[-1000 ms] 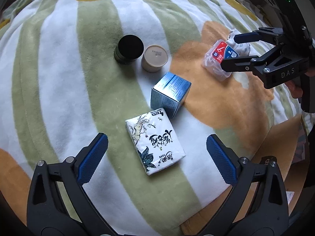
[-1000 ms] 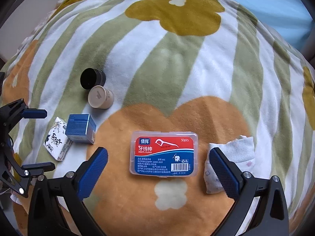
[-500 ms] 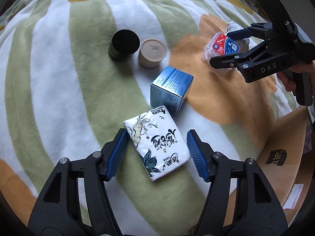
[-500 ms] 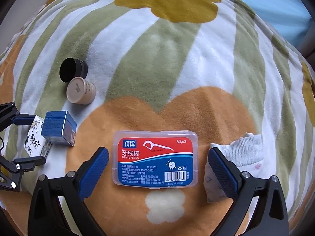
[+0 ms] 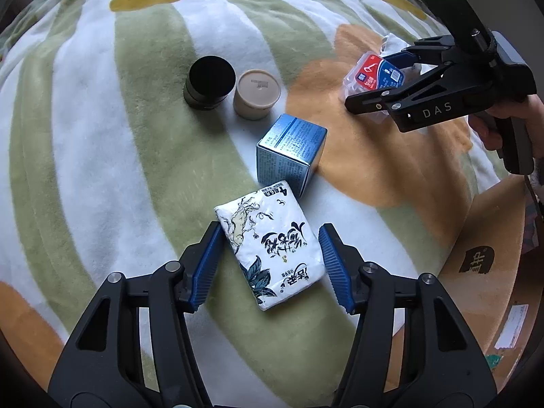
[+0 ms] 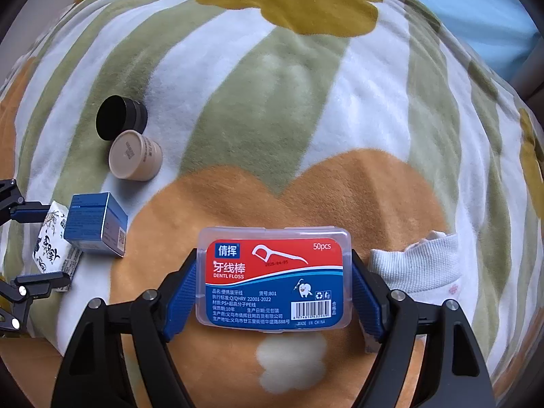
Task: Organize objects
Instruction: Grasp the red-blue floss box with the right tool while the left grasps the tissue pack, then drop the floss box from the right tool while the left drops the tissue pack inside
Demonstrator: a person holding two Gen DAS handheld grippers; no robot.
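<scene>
A white tissue pack [image 5: 270, 250] with black lettering lies on the flowered blanket [image 5: 102, 170]. My left gripper [image 5: 270, 267] straddles it, its blue pads close beside the pack's two long sides. A clear dental floss box [image 6: 273, 278] with a red and blue label sits between my right gripper's [image 6: 273, 302] blue pads, which press on its two short ends. The floss box also shows in the left wrist view [image 5: 372, 80], and the tissue pack in the right wrist view [image 6: 51, 243].
A blue carton [image 5: 290, 154] touches the tissue pack's far end. A black jar [image 5: 209, 81] and a beige jar [image 5: 256, 93] stand side by side behind it. A white knitted cloth [image 6: 418, 267] lies right of the floss box. A cardboard box [image 5: 482, 258] sits off the blanket's right edge.
Both grippers have narrowed from wide open. The left came down around the tissue pack. The right moved forward and closed onto the floss box.
</scene>
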